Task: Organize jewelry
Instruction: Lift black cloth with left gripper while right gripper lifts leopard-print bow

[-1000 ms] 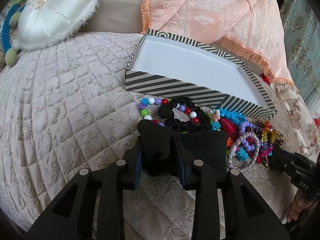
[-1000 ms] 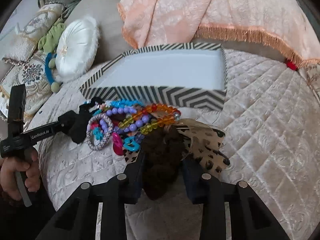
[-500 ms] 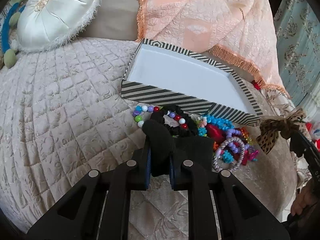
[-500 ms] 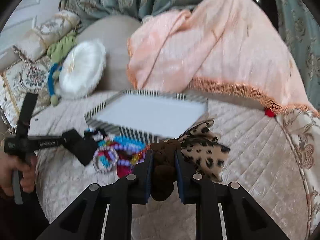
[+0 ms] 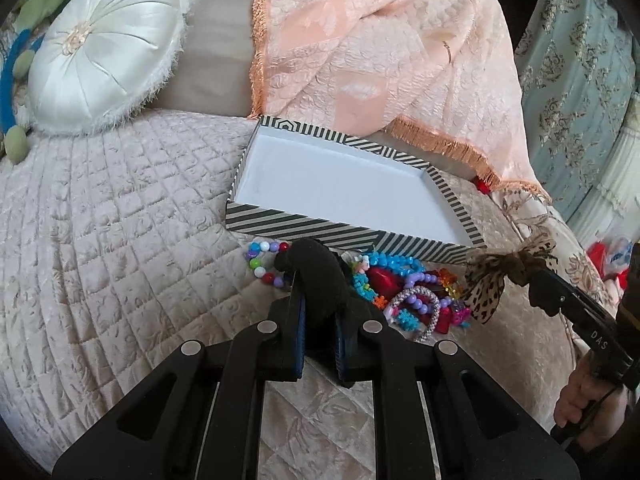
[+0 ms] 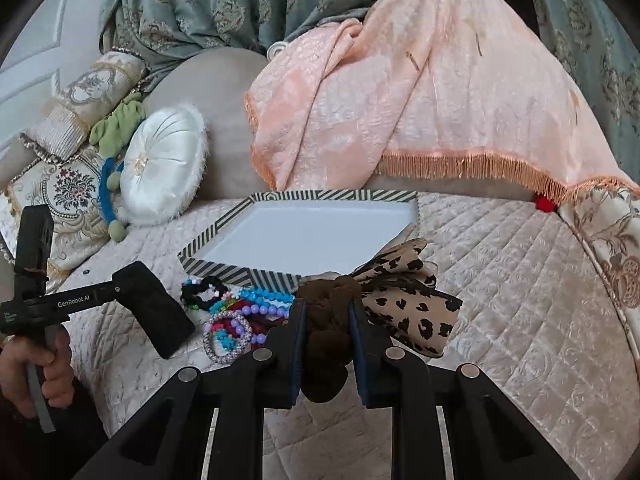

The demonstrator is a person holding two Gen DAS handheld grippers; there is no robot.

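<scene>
Low in the left wrist view, the left gripper [image 5: 319, 316] has its fingers clamped on a black fabric hair tie [image 5: 320, 276], lifted clear of the quilted bedspread [image 5: 112, 216]; the fingers have just been closing onto it. In the right wrist view, the right gripper [image 6: 326, 320] squeezes a dark brown scrunchie [image 6: 326, 316] with a leopard-print bow [image 6: 408, 304] that fans out to the right of centre; these fingers too have just drawn in around the fabric. A hand [image 6: 36, 372] at the lower left edge grips the other tool's handle. The loose jewelry pile [image 5: 404, 292], bright beaded bracelets and bands, lies on the bedspread right of centre in the left wrist view, just in front of the striped box [image 5: 304, 224]. The box sits open at mid-frame, its white inside bare. Behind it hangs a peach fringed throw [image 5: 384, 56], and a round white cushion [image 5: 104, 52] rests at the upper left.
</scene>
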